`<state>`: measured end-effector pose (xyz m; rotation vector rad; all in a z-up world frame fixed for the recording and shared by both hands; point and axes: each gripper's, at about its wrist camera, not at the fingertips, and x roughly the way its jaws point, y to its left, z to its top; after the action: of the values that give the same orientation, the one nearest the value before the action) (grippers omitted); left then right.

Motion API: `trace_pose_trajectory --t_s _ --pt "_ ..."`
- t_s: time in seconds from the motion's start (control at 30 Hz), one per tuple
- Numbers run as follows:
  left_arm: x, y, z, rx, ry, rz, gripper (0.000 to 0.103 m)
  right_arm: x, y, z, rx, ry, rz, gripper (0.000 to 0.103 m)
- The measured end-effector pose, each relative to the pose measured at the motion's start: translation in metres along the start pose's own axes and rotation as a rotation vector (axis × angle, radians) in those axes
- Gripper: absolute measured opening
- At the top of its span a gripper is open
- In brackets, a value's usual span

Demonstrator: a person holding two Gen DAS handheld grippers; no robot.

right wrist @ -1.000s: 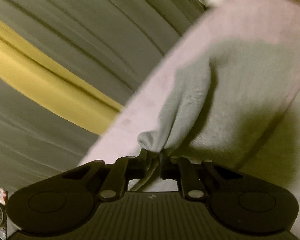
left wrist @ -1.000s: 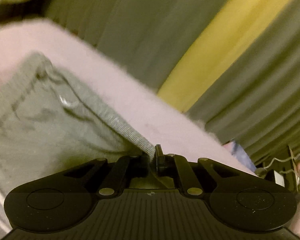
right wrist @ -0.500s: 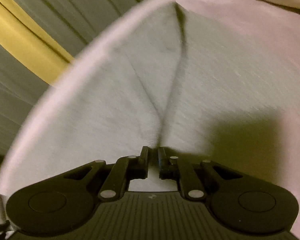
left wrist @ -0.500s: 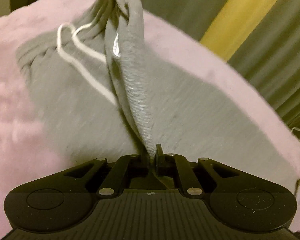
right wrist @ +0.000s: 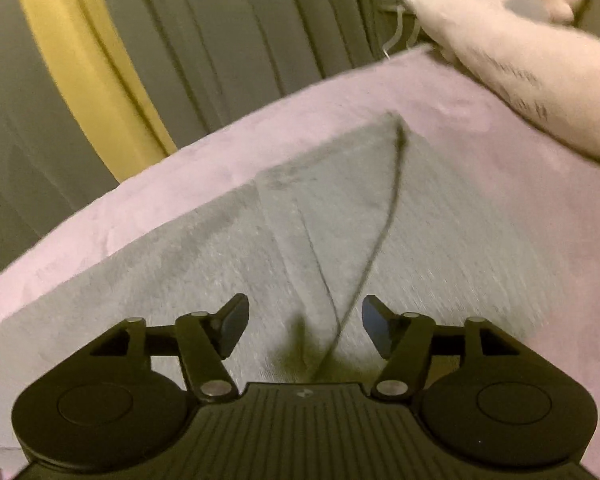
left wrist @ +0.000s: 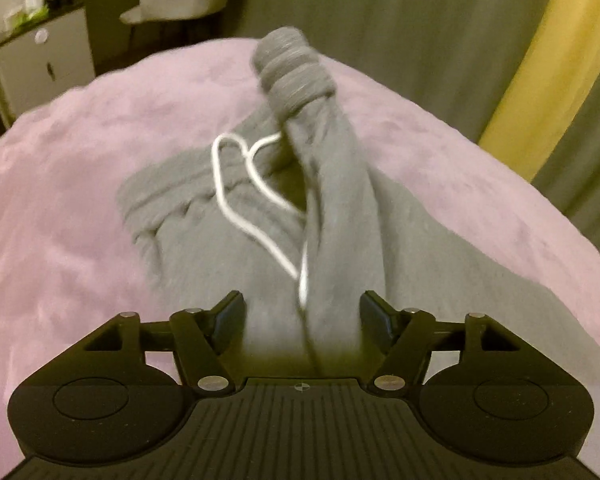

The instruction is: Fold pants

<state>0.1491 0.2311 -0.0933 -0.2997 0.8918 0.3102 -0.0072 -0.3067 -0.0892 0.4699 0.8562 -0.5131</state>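
The grey pants (left wrist: 236, 240) are seen lying on a bed covered by a pink fleece blanket (left wrist: 60, 208). In the left wrist view, the left tongs (left wrist: 302, 322) are spread wide, with a raised ridge of grey fabric running up between the two fingers; neither finger is seen to be pressing it. At the far end of that ridge a bunched, ribbed cuff (left wrist: 292, 76) is lifted above the blanket. Just left of the ridge, a white drawstring (left wrist: 240, 184) is looped across the gathered waistband.

In the right wrist view, the right tongs (right wrist: 304, 326) are likewise spread apart, held over a flat grey panel of the pants (right wrist: 220, 264). A dark seam or crease (right wrist: 388, 216) is seen running from between the fingers toward the far corner of the fabric. Beyond the pants, a pale pillow (right wrist: 520, 72) rests on the blanket (right wrist: 520, 168); dark printed marks are visible on it, but they are too blurred to be read.

Behind the bed, grey curtains (left wrist: 380, 20) with a yellow stripe (left wrist: 540, 72) are hung. No brand or legible writing can be made out anywhere.
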Motion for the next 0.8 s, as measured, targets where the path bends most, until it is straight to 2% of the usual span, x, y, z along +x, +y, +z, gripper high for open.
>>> trace_pose_trajectory --t_s 0.03,0.07,0.1,0.23,0.33,0.4,0.43,0.47,0.5,0.6,0.63,0.7,0.8 --pt "0.007 -0.002 0.003 0.000 0.019 0.016 0.057 0.006 0.006 0.000 -0.034 -0.011 -0.008 0.063" --pt "0.015 -0.001 0.000 -0.009 0.044 0.011 0.037 0.012 0.013 0.000 -0.079 -0.019 -0.021 0.063" --pt "0.015 0.002 -0.002 -0.024 0.063 -0.013 0.030 0.017 0.017 0.004 -0.120 -0.026 -0.038 0.063" --pt "0.024 0.013 -0.004 -0.061 0.089 -0.034 0.029 0.050 0.042 0.017 -0.235 -0.079 -0.141 0.064" --pt "0.024 0.015 -0.005 -0.041 0.092 -0.039 0.028 0.082 0.047 0.023 -0.259 -0.054 -0.249 0.062" --pt "0.029 0.016 -0.003 -0.036 0.098 -0.041 0.027 0.105 0.038 0.023 -0.234 0.010 -0.276 0.041" --pt "0.030 0.017 -0.001 -0.039 0.105 -0.042 0.026 0.112 0.033 0.024 -0.214 0.021 -0.273 0.036" --pt "0.030 0.017 -0.001 -0.040 0.108 -0.042 0.021 0.114 0.028 0.025 -0.203 0.012 -0.273 0.018" --pt "0.030 0.017 0.001 -0.036 0.107 -0.039 0.017 0.113 0.025 0.028 -0.202 0.010 -0.284 0.006" --pt "0.015 0.014 0.001 -0.005 0.073 -0.011 0.012 0.097 0.007 0.041 -0.102 -0.008 -0.251 0.006" --pt "0.009 0.014 0.001 0.006 0.063 -0.006 0.012 0.086 0.001 0.042 -0.093 -0.030 -0.264 0.006" --pt "-0.006 0.018 0.000 0.018 0.037 -0.016 0.011 0.058 -0.014 0.043 -0.081 -0.085 -0.293 0.006" --pt "-0.022 0.034 -0.003 -0.007 0.029 -0.040 0.011 0.020 -0.043 0.038 -0.008 -0.114 -0.271 0.005"
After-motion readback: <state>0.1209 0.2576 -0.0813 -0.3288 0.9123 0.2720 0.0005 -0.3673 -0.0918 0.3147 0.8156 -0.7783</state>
